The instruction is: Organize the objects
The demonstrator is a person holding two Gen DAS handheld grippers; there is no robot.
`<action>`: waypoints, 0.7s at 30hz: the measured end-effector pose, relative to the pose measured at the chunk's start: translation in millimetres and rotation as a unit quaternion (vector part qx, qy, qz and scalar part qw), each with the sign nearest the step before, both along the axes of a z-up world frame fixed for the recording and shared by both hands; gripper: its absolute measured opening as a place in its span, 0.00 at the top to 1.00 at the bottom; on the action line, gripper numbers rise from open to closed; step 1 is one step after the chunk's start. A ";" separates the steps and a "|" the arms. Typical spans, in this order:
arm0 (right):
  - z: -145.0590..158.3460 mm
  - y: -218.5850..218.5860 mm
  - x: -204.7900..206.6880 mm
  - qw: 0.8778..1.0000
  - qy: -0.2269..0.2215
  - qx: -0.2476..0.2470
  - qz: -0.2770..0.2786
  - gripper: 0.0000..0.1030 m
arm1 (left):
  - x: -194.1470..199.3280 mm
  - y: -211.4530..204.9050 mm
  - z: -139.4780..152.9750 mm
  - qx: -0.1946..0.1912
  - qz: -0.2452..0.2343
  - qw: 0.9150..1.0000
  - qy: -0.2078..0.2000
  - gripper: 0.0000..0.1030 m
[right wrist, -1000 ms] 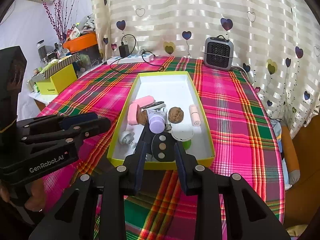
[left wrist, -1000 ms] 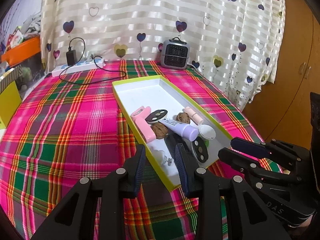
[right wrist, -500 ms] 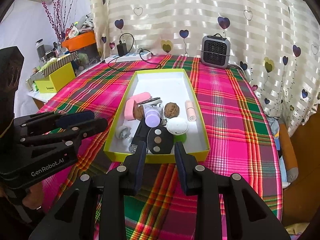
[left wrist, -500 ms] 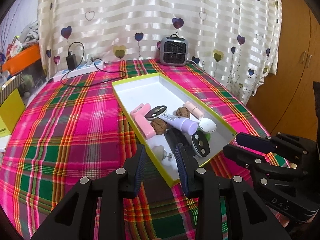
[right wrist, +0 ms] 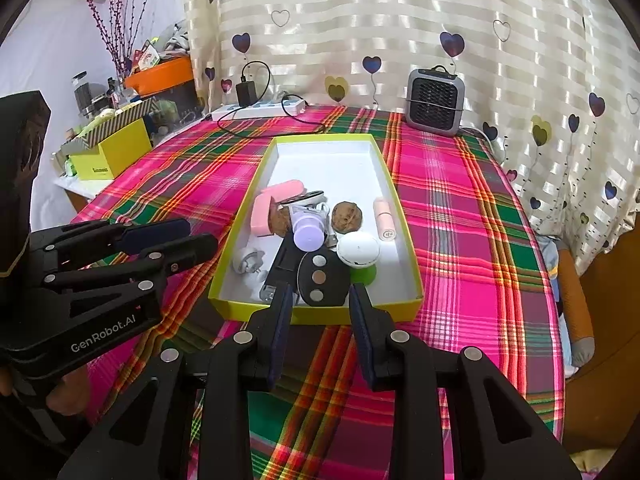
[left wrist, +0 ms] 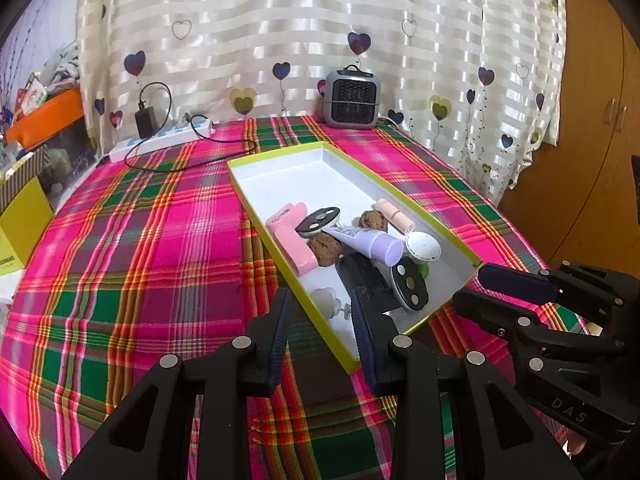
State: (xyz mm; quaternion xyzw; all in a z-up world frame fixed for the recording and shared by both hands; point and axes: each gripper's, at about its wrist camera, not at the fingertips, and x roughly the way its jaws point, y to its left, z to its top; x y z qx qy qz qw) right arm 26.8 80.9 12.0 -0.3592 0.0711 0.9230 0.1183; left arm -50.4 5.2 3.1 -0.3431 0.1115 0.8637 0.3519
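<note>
A: Two grippers, both empty; the left gripper (left wrist: 320,332) has its fingers spread with nothing between them, and the right gripper (right wrist: 320,320) is the same, spread over bare cloth just short of the box (right wrist: 394,208).

B: Where are the things to sort?

A: All heaped in the near half of the box on the tabletop (right wrist: 460,232); the far half is bare white; the box's long axis runs straight away from the right gripper, so its near short wall faces those fingers squarely.

B: And from the left?

A: There the box (left wrist: 416,204) lies slantwise, off to the right and ahead; only its near corner sits beyond the left fingers.

B: So which hand is nearer what?

A: I judge the right one better placed for the black oval case (right wrist: 320,276), which lies just past the near wall in line with its gap; the white round case (right wrist: 358,250) is beside that, a touch right; the purple tube (right wrist: 306,230) points its cap toward the fingers, lengthwise along the box.

B: And the left?

A: The small white plug (left wrist: 326,300) by the near left wall is closest to it; the pink bar (left wrist: 294,244) lies further in along that wall.
</note>
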 end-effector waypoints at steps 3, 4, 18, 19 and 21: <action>-0.2 1.7 0.1 1.000 -0.002 0.001 -0.002 0.70 | -0.6 0.8 -1.1 -0.003 0.000 1.000 -0.001 0.72; -0.2 1.9 0.1 1.000 -0.002 0.001 -0.002 0.70 | -0.9 0.9 -1.4 -0.003 -0.001 1.000 -0.001 0.71; -2.0 4.9 -2.1 1.000 -0.006 0.001 -0.003 0.70 | -3.0 2.7 -3.4 -0.009 0.000 1.000 -0.002 0.72; -2.0 5.5 -2.1 1.000 -0.005 0.001 -0.003 0.70 | -2.9 2.9 -3.3 -0.010 0.001 1.000 0.000 0.72; -1.9 6.4 -2.1 1.000 -0.005 0.001 -0.003 0.70 | -3.5 3.8 -3.7 -0.011 0.001 1.000 0.001 0.72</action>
